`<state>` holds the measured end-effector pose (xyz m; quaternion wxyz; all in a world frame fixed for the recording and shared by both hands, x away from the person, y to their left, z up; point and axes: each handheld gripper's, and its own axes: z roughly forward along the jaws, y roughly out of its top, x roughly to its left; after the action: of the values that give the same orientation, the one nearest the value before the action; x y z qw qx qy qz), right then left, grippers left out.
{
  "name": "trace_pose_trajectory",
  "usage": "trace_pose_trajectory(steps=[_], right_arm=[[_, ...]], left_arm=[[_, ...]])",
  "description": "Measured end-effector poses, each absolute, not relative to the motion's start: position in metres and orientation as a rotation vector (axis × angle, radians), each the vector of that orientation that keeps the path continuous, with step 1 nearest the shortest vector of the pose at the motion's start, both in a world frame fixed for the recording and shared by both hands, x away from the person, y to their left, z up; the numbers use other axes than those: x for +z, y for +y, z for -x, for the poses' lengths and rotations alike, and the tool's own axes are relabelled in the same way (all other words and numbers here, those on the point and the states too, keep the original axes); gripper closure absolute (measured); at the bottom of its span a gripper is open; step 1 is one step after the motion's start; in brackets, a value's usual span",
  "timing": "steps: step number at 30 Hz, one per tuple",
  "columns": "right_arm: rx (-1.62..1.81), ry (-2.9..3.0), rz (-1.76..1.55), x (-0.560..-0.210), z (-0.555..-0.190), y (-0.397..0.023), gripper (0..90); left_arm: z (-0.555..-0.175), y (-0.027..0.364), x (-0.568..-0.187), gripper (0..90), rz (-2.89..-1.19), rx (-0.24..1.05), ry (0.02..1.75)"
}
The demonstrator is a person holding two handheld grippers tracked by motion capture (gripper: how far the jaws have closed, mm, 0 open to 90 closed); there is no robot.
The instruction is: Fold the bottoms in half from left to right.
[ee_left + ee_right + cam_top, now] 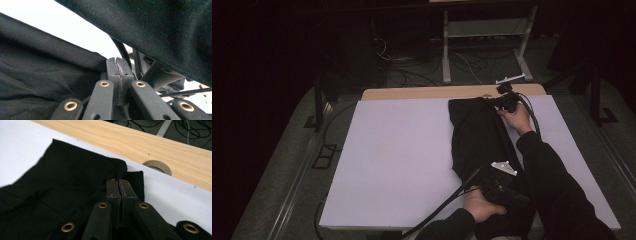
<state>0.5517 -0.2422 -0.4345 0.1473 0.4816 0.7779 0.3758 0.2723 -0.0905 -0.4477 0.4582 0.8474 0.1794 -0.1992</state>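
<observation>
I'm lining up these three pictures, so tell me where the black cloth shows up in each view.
High view: the black cloth lies right of centre, running from the far edge toward the person.
Left gripper view: it covers the left side and hangs across the upper right.
Right gripper view: it spreads over the left and centre, its far corner at the jaw tips.
Shared landmark: the white table cover.

Your table (402, 150) carries a white sheet over most of its top; a bare wooden strip (422, 93) runs along the far edge. You have a black cloth (477, 135) lying flat on the right half, reaching from far edge to near edge.
</observation>
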Motion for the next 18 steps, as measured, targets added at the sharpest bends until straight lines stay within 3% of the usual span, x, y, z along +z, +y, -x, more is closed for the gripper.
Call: trace_pose_trajectory(steps=[16,18], right_arm=[[1.047,2.254,-1.361,-0.436,-0.549,-0.255,85.8],[1.052,2.257,-1.391,-0.437,-0.548,-0.257,80.9]], left_arm=[[-0.272,-0.114,-0.457,89.0,-2.106,-0.514,0.475],[-0.271,-0.115,-0.458,84.8,-2.095,-0.528,0.47]])
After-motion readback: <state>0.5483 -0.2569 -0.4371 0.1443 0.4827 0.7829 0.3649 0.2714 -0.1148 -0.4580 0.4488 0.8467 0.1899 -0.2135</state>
